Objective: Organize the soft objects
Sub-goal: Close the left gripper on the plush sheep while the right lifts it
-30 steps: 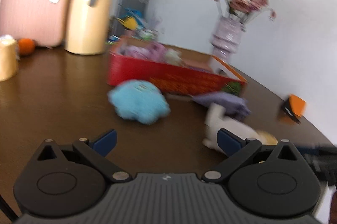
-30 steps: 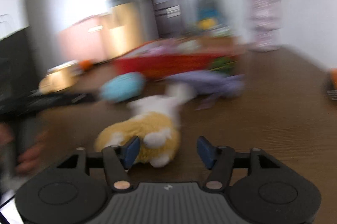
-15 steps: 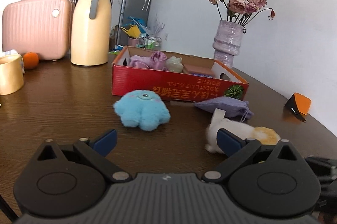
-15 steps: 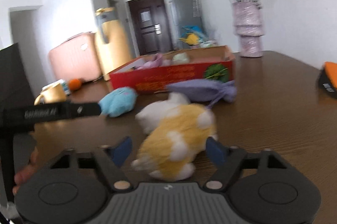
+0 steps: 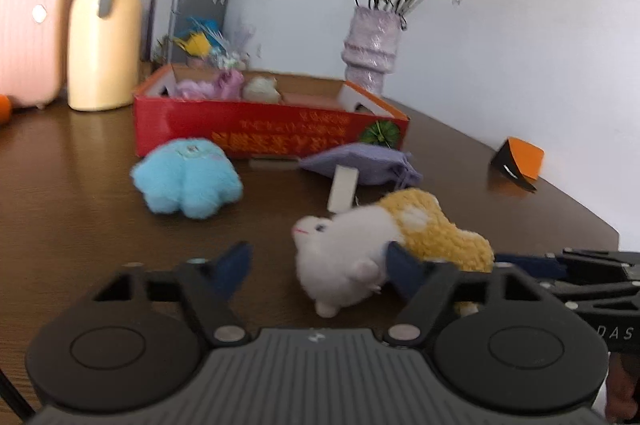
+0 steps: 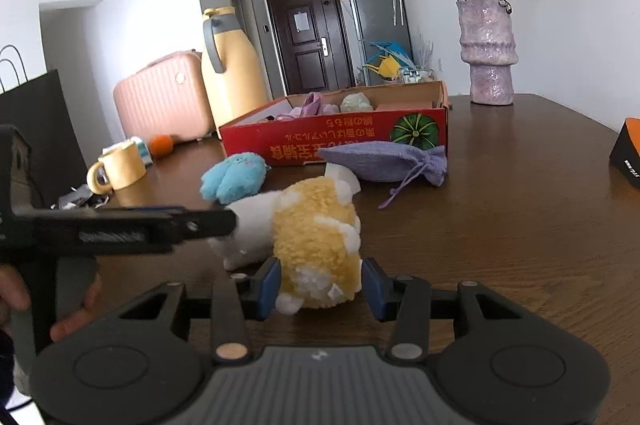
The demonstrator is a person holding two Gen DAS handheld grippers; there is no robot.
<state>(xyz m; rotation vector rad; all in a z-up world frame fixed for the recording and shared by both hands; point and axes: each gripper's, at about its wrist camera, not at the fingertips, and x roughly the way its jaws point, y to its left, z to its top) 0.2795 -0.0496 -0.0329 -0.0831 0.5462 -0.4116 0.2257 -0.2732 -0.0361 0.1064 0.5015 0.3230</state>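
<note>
The plush toy [image 6: 316,245], fluffy yellow at the rear and white at the head, is lying on the worktop [image 6: 520,245] in front of the red box [image 6: 340,141]. The right gripper [image 6: 320,283] is pinching its yellow end between closing fingers. The left gripper [image 5: 320,265], fingers closing but still spread, is straddling the white head. Bare worktop is stretching right of the box toward the rounded edge.

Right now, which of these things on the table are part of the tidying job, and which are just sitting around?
Part of the job: yellow-and-white plush, blue plush, purple pouch, red box.

Just lying about: vase of flowers, yellow jug, pink suitcase, mug, orange.
</note>
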